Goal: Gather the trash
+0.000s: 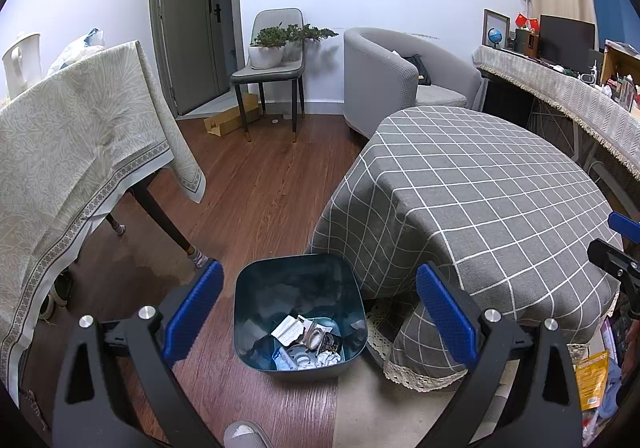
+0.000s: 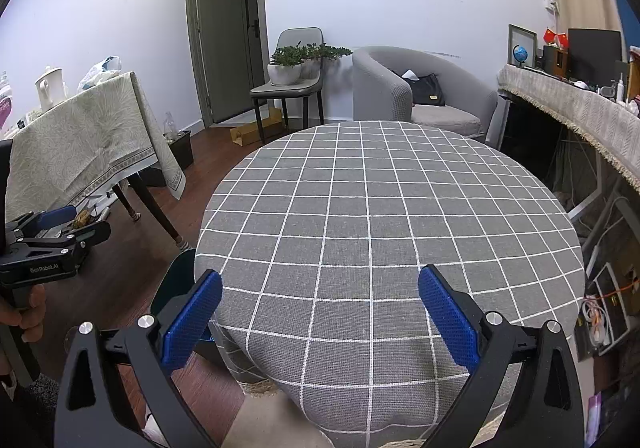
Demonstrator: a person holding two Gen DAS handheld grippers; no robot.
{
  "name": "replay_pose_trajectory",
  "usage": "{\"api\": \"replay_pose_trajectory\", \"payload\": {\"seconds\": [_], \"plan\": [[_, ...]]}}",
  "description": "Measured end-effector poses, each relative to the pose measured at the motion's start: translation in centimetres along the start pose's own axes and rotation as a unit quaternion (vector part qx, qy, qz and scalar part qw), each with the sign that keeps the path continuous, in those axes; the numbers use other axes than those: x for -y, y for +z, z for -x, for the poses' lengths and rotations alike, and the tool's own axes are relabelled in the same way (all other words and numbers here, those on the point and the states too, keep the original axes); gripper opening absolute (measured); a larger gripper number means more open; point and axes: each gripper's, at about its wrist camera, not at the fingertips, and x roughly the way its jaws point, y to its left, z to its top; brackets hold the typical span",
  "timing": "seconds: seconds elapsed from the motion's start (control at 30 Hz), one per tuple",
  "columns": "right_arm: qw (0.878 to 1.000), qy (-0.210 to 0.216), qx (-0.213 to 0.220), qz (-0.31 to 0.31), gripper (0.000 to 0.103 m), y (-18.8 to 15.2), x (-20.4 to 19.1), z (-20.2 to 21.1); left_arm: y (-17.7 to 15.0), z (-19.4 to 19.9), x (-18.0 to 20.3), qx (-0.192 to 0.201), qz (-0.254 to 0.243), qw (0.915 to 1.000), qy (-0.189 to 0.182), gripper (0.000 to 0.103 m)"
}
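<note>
Trash (image 1: pixel 308 344) lies in the bin (image 1: pixel 298 312) on the floor by the counter (image 1: pixel 472 188) edge, directly below the open, empty left tool (image 1: pixel 318 312); the right tool (image 2: pixel 320 312), open and empty, hovers over the bare counter.

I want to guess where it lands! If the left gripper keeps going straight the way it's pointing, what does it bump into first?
Probably the trash bin. The left gripper is open and empty, aimed down at the bin's mouth, so it would likely meet the wrappers inside first. Depth is hard to judge.
</note>
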Motion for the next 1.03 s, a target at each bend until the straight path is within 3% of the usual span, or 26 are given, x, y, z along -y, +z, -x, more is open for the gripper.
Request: {"api": "replay_pose_trajectory", "payload": {"seconds": [1.03], "plan": [[1.0, -0.002, -0.001, -0.005, 0.099, 0.23, -0.28, -0.23, -0.1, -0.19, -0.2, -0.01, 0.002, 0.9998, 0.014, 0.099]]}}
